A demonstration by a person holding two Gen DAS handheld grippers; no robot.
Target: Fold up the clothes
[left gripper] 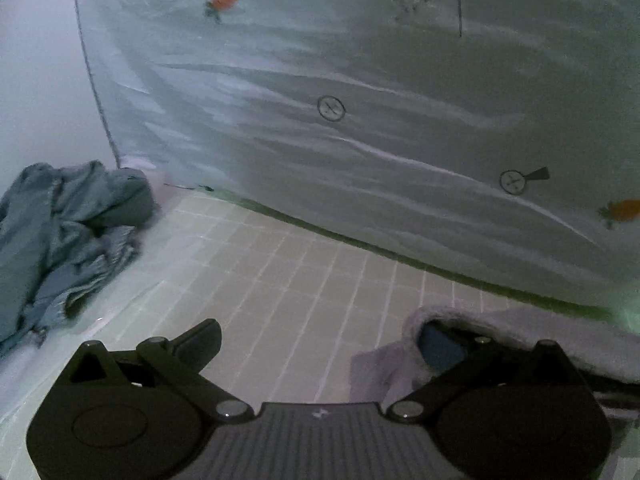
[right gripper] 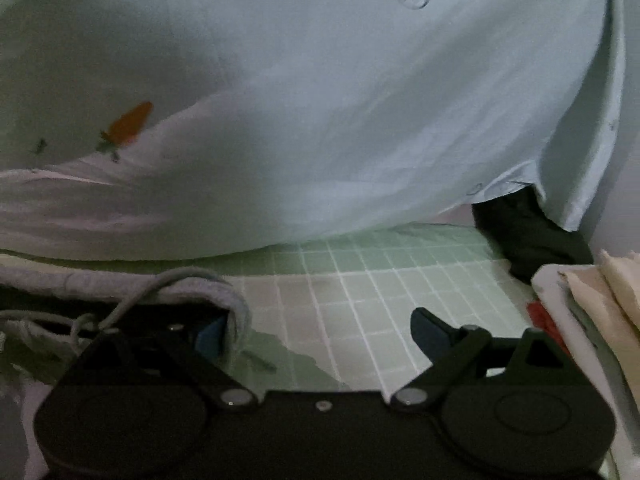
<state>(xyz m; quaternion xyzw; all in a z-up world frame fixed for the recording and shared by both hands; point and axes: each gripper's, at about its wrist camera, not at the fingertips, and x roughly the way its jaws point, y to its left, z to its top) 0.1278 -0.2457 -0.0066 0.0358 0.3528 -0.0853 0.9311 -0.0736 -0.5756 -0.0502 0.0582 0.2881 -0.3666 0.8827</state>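
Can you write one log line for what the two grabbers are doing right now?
left gripper: open, one finger under grey garment | right gripper: open, same | checked mat | nothing folded yet

A crumpled garment (left gripper: 68, 236) lies left on the gridded mat (left gripper: 280, 280), before the hanging sheet (left gripper: 360, 120).

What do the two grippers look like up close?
Both are black. The left gripper has two round housings, silver pivot screws, angled link arms and a grey ribbed plate bearing a small white mark. Its fingers have dark blue pads. The right gripper looks alike, but its middle plate looks plain black, not ribbed. No cables or sleeves show.
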